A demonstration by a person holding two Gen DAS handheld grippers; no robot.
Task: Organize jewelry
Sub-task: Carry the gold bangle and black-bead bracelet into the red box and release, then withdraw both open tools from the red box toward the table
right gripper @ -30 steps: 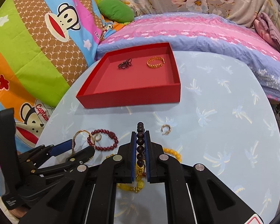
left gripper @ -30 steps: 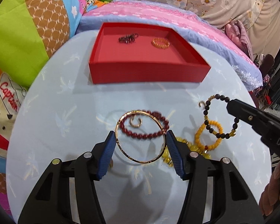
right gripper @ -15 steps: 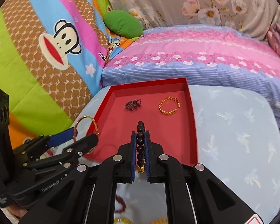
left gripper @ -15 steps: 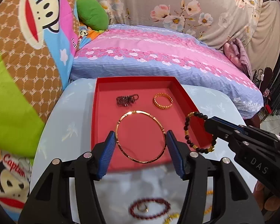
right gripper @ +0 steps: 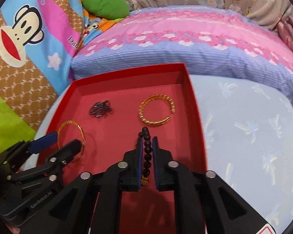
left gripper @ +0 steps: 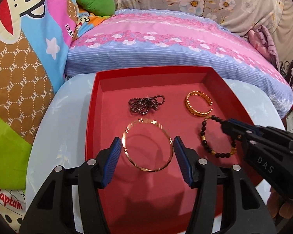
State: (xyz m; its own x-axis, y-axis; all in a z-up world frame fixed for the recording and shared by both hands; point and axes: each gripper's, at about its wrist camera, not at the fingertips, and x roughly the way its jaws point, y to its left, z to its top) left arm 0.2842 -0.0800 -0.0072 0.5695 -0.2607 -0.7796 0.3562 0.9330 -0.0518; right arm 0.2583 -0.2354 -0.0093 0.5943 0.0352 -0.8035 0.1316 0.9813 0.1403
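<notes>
Progress check: the red tray (left gripper: 91, 117) already has a dark bead chain (left gripper: 145, 104) and a gold cuff (left gripper: 198, 104) lying at the back, well apart. Left gripper (left gripper: 148, 152) is clamped across a thin gold bangle (left gripper: 148, 145), held over the tray floor, not let go yet. Right gripper (right gripper: 147, 152) has just been opening, pads (right gripper: 140, 156) now a bit apart w/ the black bead bracelet (right gripper: 147, 150) hanging between them, prob dropping just in front of the cuff. So 2 pcs in, 2 being delivered. Can't see what's left on the table (right gripper: 244, 136) from here.
</notes>
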